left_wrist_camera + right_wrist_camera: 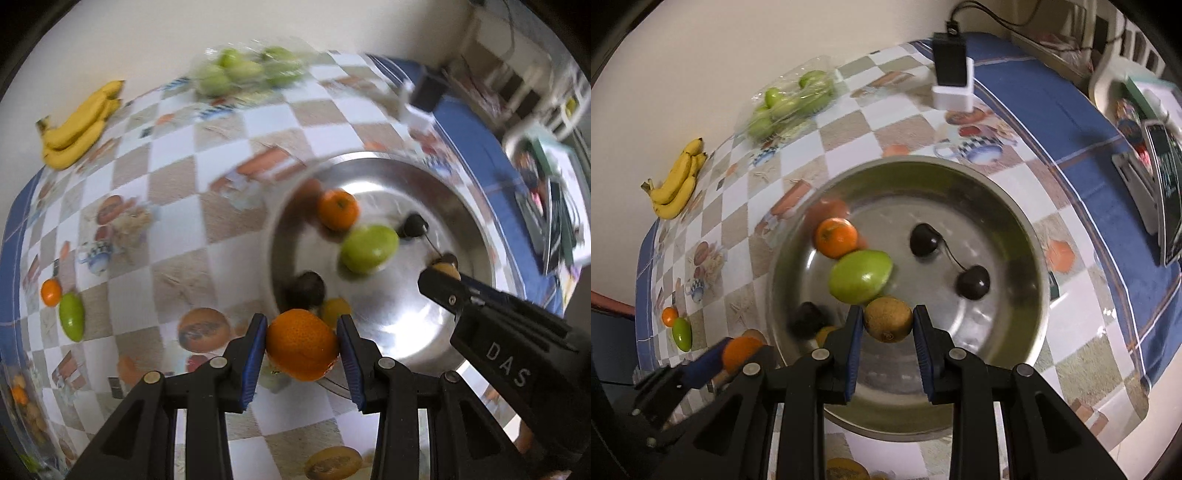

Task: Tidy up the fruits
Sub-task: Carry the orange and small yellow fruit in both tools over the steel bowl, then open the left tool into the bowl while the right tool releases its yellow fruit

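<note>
A plain cream wall (pixel 701 55) backs the table (pixel 1052 122), which wears a checked, blue-edged cloth. A black box (pixel 948 61) on a white block (pixel 955 92) stands near the far edge.

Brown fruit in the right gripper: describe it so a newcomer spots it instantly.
Find the big steel bowl on the checked tablecloth. Over its near side the right gripper is shut on a round brown fruit, just below the loose green fruit. It is the only dull, rough-skinned brown one; its neighbours are glossy green, orange or dark cherries.
</note>
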{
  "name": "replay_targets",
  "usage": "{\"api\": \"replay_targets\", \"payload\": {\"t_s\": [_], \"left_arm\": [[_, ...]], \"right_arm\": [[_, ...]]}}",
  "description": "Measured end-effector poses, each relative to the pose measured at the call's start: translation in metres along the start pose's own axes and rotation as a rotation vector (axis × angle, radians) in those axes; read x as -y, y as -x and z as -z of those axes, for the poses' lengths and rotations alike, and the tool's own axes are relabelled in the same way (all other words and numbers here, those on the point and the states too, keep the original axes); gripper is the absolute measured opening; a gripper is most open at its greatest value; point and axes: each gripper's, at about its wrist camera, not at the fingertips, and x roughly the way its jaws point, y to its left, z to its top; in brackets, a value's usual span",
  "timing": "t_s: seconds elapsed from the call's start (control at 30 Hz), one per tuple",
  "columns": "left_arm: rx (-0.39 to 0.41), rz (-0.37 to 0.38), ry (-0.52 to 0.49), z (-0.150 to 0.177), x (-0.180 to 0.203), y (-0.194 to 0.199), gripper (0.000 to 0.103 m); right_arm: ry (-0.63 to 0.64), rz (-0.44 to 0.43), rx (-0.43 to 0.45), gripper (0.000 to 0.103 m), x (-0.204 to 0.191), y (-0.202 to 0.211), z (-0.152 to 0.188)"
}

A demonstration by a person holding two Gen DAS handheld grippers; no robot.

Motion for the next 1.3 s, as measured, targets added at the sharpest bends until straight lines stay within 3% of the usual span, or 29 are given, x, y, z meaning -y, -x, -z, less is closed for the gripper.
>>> {"api": "replay_targets", "payload": {"t_s": [0.13,0.63,0.8,0.87,0.9,1.3], "left_arm": [[-0.031,0.024,-0.024,0.003,0.012,-0.012,0.042],[-0.068,0.006,-0.101,0.008,0.036,-0.034,0.042],[-0.068,0.009,-0.095,0.007,0.036,-0.036,0.045],[-0.060,0.013,-0.090,0.006,0.036,-0.035,0.057],[-0.057,0.013,-0.088,0.006,0.036,-0.034,0.059],[-0.028,0.014,-0.035,0.002,0.018,-0.017,0.059]], "right_arm": [[-0.024,0.008,-0.018,0.029,0.012,-0.002,0.004],[-0.056,0.029,-0.106,0.029,0.023,-0.022,0.010],[-0.062,0.029,-0.111,0.029,0.023,-0.024,0.010],[-0.064,0.025,-0.110,0.029,0.023,-0.023,0.010],[-0.061,0.021,-0.108,0.029,0.021,-0.023,0.010],[-0.057,0.010,-0.064,0.029,0.018,-0.012,0.007]]}}
